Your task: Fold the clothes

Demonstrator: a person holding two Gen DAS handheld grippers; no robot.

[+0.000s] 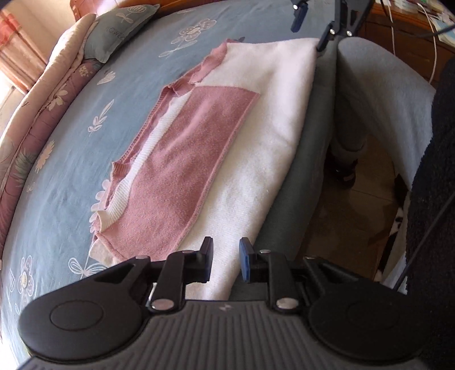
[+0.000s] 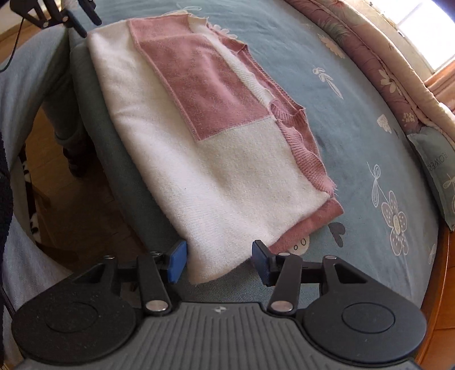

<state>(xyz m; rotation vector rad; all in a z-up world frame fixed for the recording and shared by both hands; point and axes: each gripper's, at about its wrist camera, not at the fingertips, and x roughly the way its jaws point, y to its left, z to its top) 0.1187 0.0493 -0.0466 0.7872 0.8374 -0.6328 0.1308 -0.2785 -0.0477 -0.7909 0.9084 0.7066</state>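
A white and pink knit sweater (image 1: 256,119) lies folded in a long strip along the bed's edge, a pink sleeve panel (image 1: 182,168) on top. My left gripper (image 1: 227,256) hovers above one end of it, jaws a little apart, nothing pinched. In the right wrist view the same sweater (image 2: 199,176) runs away from me. My right gripper (image 2: 219,260) is open, its blue pads either side of the near white corner without pressing it. Each gripper shows small at the far end in the other's view: the right gripper (image 1: 312,28) and the left gripper (image 2: 76,17).
The bed has a blue floral sheet (image 1: 85,142), with a rolled quilt (image 1: 37,119) and a grey pillow (image 1: 119,31) along its far side. A person's grey-trousered legs (image 1: 369,94) stand close against the bed edge on a wooden floor (image 1: 355,213). A wooden cabinet (image 1: 403,37) stands behind.
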